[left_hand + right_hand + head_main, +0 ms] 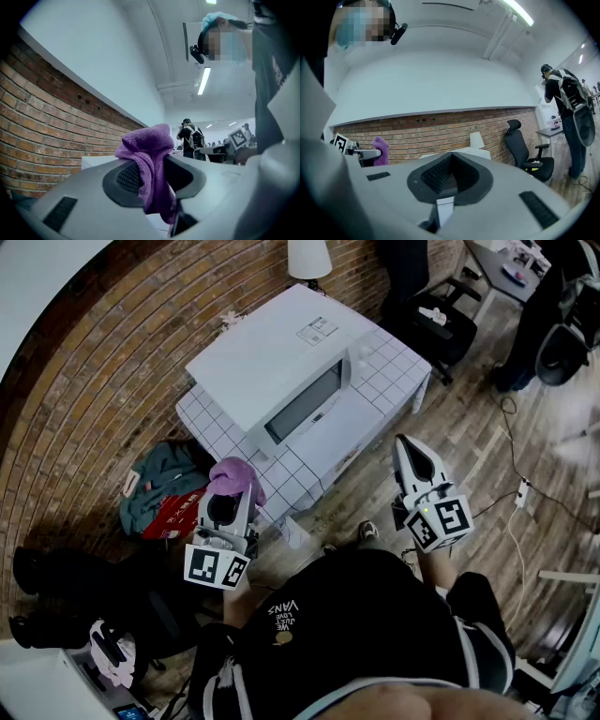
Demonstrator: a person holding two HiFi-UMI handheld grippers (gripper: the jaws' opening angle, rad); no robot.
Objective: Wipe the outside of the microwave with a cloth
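Observation:
The white microwave (272, 357) sits on a low white tiled table (394, 367) against the brick wall, its dark door window facing me. A purple cloth (232, 474) is pinched in my left gripper (234, 487), which is held in the air short of the table's near left corner. In the left gripper view the cloth (151, 157) bunches up over the shut jaws of the left gripper (157, 166), with the microwave's edge (96, 161) behind. My right gripper (406, 446) hovers over the floor right of the table, shut and empty (450, 161).
A heap of bags and clothes (159, 491) lies on the floor left of the table. A black office chair (441, 320) stands to the right, a lamp (309, 257) behind the microwave. Cables (517, 507) run across the wooden floor. A person (565, 96) stands far off.

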